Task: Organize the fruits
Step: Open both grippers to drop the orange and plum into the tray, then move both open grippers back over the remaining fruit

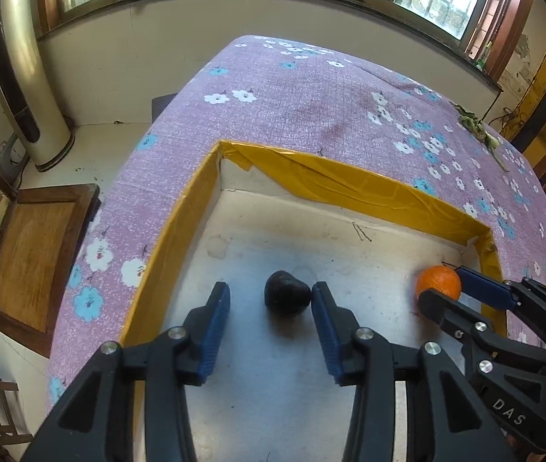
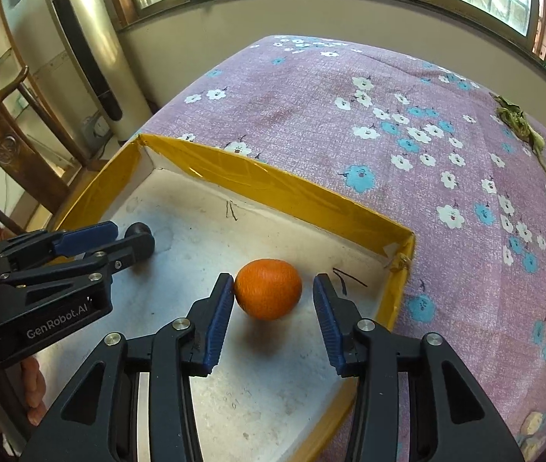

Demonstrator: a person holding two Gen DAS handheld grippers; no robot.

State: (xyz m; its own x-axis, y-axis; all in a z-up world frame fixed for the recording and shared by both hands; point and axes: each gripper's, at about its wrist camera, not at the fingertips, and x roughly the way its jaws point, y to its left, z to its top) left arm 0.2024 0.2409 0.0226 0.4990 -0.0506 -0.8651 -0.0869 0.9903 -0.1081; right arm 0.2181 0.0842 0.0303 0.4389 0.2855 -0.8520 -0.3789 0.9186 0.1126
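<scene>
Resting in the yellow-rimmed tray [image 1: 180,208], the avocado [image 1: 287,293] and orange [image 2: 268,288] look just released; both jaws stand apart. Next, I judge, the left gripper [image 1: 271,300] and right gripper [image 2: 273,292] should lift clear.

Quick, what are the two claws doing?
Left claw: open, dark fruit between its fingers.
Right claw: open, orange between its fingers.

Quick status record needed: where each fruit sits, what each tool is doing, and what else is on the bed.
tray: yellow-rimmed tray on the floral bedspread
dark fruit: avocado on the tray floor, between the left tool's jaws, touching one pad only
orange: orange on the tray floor, between the right tool's jaws, touching one pad only
both tools: open, no grip
other: green plant scrap on the bedspread
</scene>
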